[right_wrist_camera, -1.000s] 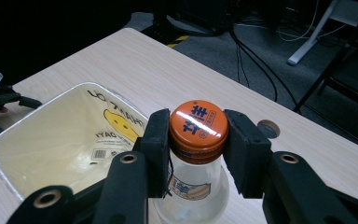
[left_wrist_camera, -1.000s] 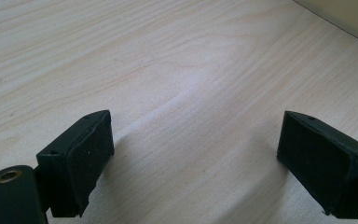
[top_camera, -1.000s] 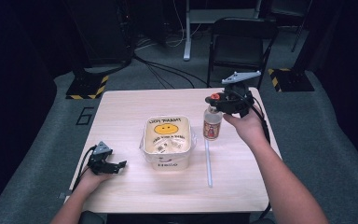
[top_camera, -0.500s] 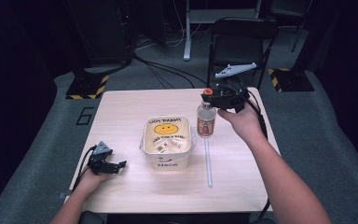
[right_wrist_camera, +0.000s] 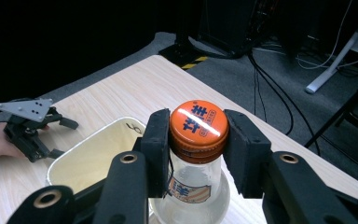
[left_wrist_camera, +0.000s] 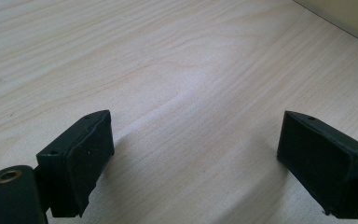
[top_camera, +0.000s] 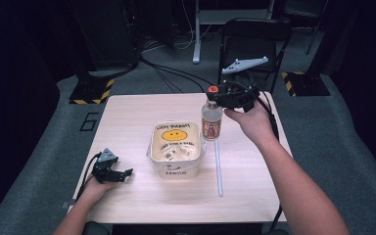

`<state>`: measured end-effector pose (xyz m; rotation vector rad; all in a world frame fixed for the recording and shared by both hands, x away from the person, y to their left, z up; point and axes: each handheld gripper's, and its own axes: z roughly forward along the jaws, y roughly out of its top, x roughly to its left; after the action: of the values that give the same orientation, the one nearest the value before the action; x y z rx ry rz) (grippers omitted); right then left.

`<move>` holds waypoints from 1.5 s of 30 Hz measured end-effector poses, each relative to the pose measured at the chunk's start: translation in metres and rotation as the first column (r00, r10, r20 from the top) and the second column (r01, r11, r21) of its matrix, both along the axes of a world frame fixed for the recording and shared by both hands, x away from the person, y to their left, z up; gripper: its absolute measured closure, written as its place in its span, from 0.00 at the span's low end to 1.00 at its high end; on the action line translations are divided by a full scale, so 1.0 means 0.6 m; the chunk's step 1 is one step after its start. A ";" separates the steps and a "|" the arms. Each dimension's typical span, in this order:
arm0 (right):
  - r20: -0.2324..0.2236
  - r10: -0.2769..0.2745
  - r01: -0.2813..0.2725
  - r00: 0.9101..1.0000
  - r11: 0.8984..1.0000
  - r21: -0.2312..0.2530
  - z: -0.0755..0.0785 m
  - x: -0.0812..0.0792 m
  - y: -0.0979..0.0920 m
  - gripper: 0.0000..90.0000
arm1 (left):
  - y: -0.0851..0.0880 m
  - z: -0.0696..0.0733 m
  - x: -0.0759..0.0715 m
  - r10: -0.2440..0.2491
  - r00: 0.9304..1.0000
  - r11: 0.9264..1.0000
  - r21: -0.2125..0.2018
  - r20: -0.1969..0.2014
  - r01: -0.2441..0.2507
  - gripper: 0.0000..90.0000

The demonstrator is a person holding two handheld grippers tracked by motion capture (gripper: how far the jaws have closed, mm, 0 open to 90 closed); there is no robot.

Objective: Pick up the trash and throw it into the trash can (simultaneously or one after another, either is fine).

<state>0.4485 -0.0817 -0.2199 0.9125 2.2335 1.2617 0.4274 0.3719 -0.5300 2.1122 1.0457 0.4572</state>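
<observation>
Between the pads of your right tongs sits the neck of a glass bottle; you have it clenched just under its orange cap, one pad on each side of the cap. From the high view the bottle hangs upright from that grip, its base clear of the bench and just beside the far right corner of the white tub with the smiley face. Your right hand comes in from the right, so the tongs reach sideways to the bottle's top, with the grey plate riding above them. A clear straw lies flat on the bench to the right of the tub, below the bottle.

Your left tongs rest low at the near left of the bench, well apart from the bottle and to the left of the tub. In the left gripper view their jaws stand wide and released, with only bare wood between them.
</observation>
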 end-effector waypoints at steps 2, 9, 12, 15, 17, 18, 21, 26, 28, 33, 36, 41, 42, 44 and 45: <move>0.010 0.007 -0.008 1.000 1.000 0.004 0.008 -0.001 0.002 0.69 | 0.000 0.000 0.000 0.002 1.000 1.000 -0.003 -0.001 -0.002 0.12; 0.029 0.027 -0.028 0.999 1.000 0.015 0.024 -0.004 0.014 0.69 | 0.000 0.000 0.000 0.002 1.000 1.000 -0.003 -0.001 -0.002 0.12; 0.032 0.033 -0.034 0.999 0.999 0.022 0.027 -0.004 0.019 0.69 | 0.000 0.000 0.000 0.002 1.000 1.000 -0.004 -0.001 -0.002 0.12; 0.037 0.049 -0.050 0.998 0.999 0.021 0.031 -0.004 0.031 0.69 | 0.000 0.000 0.000 0.002 1.000 1.000 -0.003 -0.001 -0.002 0.12; 0.038 0.053 -0.054 0.998 0.998 0.020 0.031 -0.004 0.034 0.69 | 0.000 0.000 0.000 0.002 1.000 1.000 -0.004 -0.001 -0.002 0.12; 0.037 0.055 -0.056 0.998 0.998 0.021 0.032 -0.004 0.038 0.69 | 0.000 0.000 0.000 -0.001 1.000 1.000 0.001 0.001 0.001 0.12; 0.039 0.069 -0.070 0.997 0.997 0.021 0.033 -0.002 0.052 0.69 | 0.000 0.000 0.000 -0.001 1.000 1.000 -0.001 -0.001 0.001 0.12; 0.039 0.094 -0.095 0.995 0.995 0.014 0.031 0.000 0.071 0.69 | 0.000 0.000 0.000 0.002 1.000 1.000 -0.004 -0.002 -0.002 0.12; 0.038 0.100 -0.100 0.994 0.995 0.018 0.030 0.001 0.078 0.69 | 0.000 0.000 0.000 0.002 1.000 1.000 -0.003 -0.003 -0.002 0.12; 0.044 0.116 -0.117 0.992 0.993 0.016 0.023 0.005 0.094 0.69 | 0.000 0.000 0.000 -0.001 1.000 1.000 0.000 -0.001 0.001 0.12; 0.044 0.121 -0.122 0.992 0.992 0.014 0.019 0.006 0.101 0.69 | 0.000 0.000 0.000 0.003 1.000 1.000 -0.005 -0.002 -0.003 0.12; 0.036 0.122 -0.123 0.992 0.992 0.014 0.003 0.008 0.113 0.69 | 0.000 0.000 0.000 0.002 1.000 1.000 -0.004 -0.001 -0.002 0.12; 0.037 0.124 -0.125 0.992 0.992 0.011 0.000 0.009 0.114 0.69 | 0.000 0.000 0.000 0.002 1.000 1.000 -0.004 -0.001 -0.002 0.12; 0.026 0.123 -0.123 0.992 0.992 0.013 -0.008 0.009 0.117 0.69 | 0.000 0.000 0.000 0.002 1.000 1.000 -0.003 -0.001 -0.002 0.12; 0.027 0.127 -0.127 0.992 0.992 0.008 -0.013 0.010 0.118 0.69 | 0.000 0.000 0.000 0.002 1.000 1.000 -0.004 -0.001 -0.002 0.12</move>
<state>0.4547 -0.0112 -0.2278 0.7624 2.2980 1.3334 0.4274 0.3717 -0.5302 2.1086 1.0485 0.4546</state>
